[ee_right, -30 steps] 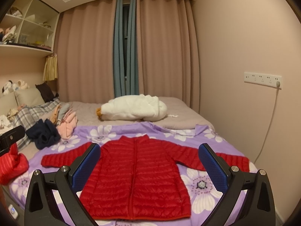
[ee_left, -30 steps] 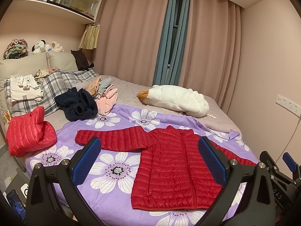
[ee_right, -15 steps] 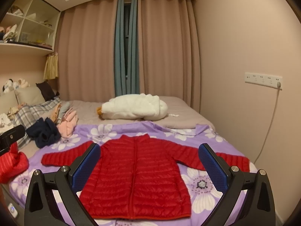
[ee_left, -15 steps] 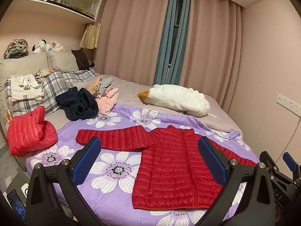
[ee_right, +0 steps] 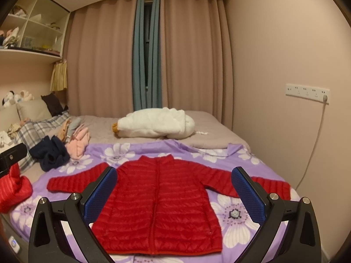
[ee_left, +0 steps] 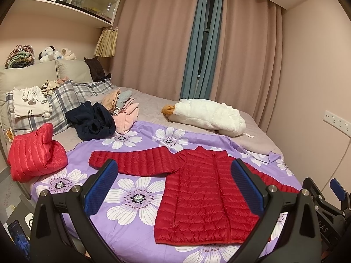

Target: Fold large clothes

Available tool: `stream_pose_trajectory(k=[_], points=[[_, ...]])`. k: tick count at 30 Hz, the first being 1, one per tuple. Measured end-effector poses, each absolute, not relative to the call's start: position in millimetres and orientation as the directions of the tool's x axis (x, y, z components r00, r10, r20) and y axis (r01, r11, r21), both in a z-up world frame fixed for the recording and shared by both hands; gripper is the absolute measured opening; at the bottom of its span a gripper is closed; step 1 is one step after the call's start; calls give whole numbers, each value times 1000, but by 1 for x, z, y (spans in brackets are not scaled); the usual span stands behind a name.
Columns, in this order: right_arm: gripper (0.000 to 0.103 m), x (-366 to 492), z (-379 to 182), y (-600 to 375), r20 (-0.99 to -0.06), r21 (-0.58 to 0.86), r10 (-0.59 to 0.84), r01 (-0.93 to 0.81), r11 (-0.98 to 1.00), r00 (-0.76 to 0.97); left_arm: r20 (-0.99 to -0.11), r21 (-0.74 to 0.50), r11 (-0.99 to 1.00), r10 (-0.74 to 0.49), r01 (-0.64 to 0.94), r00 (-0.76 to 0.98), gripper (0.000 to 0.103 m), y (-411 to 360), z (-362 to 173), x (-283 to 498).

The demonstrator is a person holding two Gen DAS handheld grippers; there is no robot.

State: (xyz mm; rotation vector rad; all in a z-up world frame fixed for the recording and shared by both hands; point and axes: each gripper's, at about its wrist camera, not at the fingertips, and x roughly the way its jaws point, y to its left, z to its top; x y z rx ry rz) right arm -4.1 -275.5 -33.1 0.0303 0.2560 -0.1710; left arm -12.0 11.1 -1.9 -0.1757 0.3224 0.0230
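We see the jacket (ee_right: 160, 206) flat on the sheet (ee_right: 237, 219), clothes pile (ee_right: 65, 144) left, plush (ee_right: 155, 125) behind it.

Left gripper (ee_left: 173, 188) held level, jaws spread wide, right gripper (ee_right: 174, 189) alongside it, likewise gaping, both holding nothing

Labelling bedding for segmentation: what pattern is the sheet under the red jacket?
Purple sheet with large white flowers, clearest in the left wrist view.

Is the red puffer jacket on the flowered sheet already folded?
No. The red puffer jacket lies flat on the flowered sheet with both sleeves spread out, and both grippers hang open above it.
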Motion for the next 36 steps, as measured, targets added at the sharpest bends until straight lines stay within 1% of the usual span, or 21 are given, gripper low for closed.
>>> stream_pose_trajectory(k=[21,25,27,29,31,32,34,36], points=[[103,-3,-34,-274,-266,8,-164,172,985,950,-334,-167,985,-11,-48,943,103,7,-3,0],[103,6,-41,-285,-259,55,-141,160,986,956,-333,-198,980,-47,-21,942,103,14,-15,25],[103,21,-50,-302,-292,87,-139,171,981,946,-330,-217,976,-57,-17,942,103,20,-21,47],[103,37,-58,-323,-317,94,-179,218,971,931,-337,-236,972,-61,-21,939,103,30,-29,75],[103,61,-67,-356,-344,60,-281,320,946,896,-351,-266,964,-72,-25,934,103,42,-38,106],[103,68,-69,-365,-350,48,-304,341,939,886,-352,-292,956,-91,-17,931,103,49,-46,125],[103,97,-83,-409,-405,17,-372,414,910,835,-389,-314,949,-113,-16,914,103,58,-63,162],[103,120,-98,-453,-475,40,-398,471,881,785,-447,-329,943,-117,-41,887,103,66,-88,204]])
